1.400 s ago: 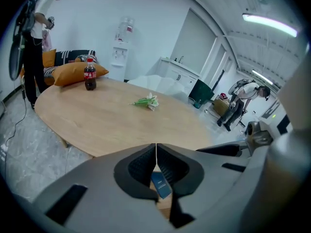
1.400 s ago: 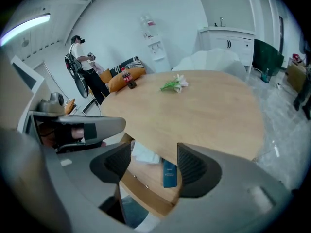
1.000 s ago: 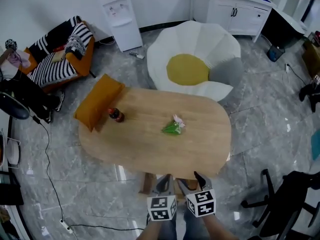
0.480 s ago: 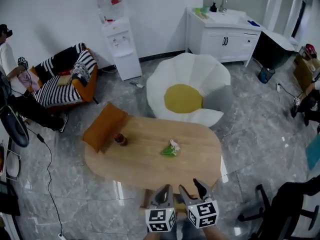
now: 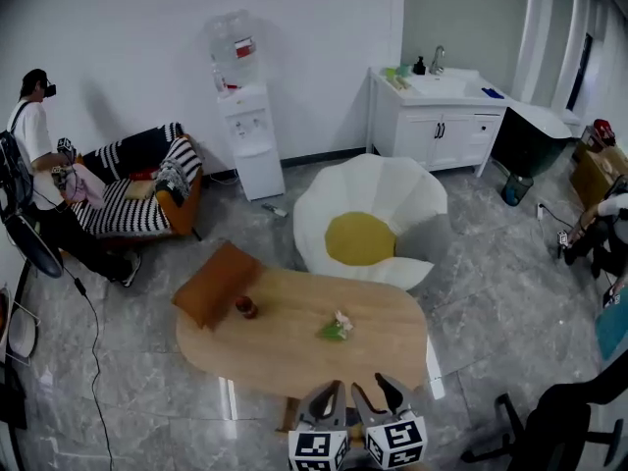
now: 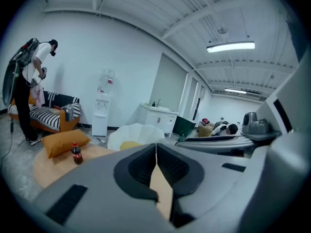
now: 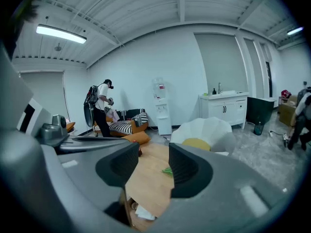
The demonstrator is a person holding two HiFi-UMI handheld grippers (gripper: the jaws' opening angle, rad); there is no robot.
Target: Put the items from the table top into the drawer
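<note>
Left fingers (image 6: 141, 168): pressed together, empty, short of the tabletop's (image 5: 294, 366) near edge.
Right fingers (image 7: 188, 171): partway apart, just been closing, nothing between them; at the same near edge.
Drawer (image 7: 130, 221): seemingly under that near edge, mostly behind my fingers.
Green packet (image 5: 337, 329): mid-tabletop; I'd take it first, fingers reopened, pinching low.
Bottle (image 5: 246, 307): tabletop's far-left part, beside a cushion (image 5: 214, 283); label unreadable.

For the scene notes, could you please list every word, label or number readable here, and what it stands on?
Nothing is legible.
Red label, small dark bottle: too small.
Red label, clear water jug: blurred.
White marker cubes: black square patterns, no letters.
</note>
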